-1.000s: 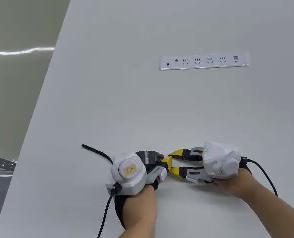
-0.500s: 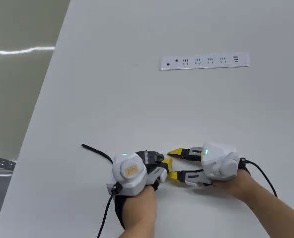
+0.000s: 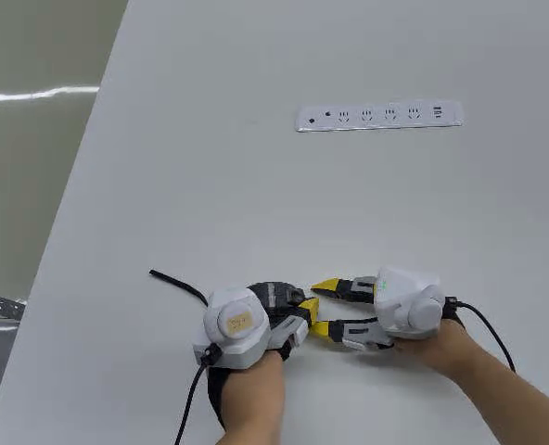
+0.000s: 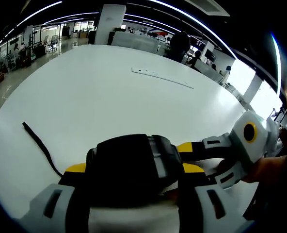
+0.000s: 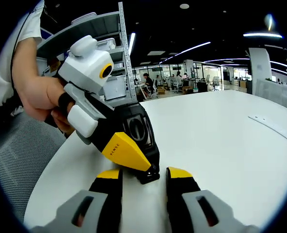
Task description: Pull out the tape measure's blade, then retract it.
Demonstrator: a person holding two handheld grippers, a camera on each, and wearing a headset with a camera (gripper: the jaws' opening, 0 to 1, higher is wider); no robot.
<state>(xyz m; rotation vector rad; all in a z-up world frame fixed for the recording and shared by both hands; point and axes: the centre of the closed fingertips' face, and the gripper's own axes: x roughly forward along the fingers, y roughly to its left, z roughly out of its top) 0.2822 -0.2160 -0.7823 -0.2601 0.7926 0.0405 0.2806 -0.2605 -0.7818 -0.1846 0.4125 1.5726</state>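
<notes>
A black tape measure (image 3: 273, 295) sits low over the white table, with my left gripper (image 3: 291, 312) shut on its case. In the left gripper view the case (image 4: 129, 165) bulks between the yellow-tipped jaws. My right gripper (image 3: 323, 306) faces it from the right, open, with one yellow fingertip on each side of the case's mouth. In the right gripper view the tape measure (image 5: 138, 128) tilts down toward my right gripper (image 5: 143, 175), and the blade's end lies between the jaws, untouched. The tape's black strap (image 3: 175, 284) trails left on the table.
A white power strip (image 3: 378, 116) lies far back on the table. The table's left edge (image 3: 80, 176) drops to the floor. Wide bare tabletop (image 3: 256, 204) lies between the grippers and the strip. Cables trail from both grippers toward me.
</notes>
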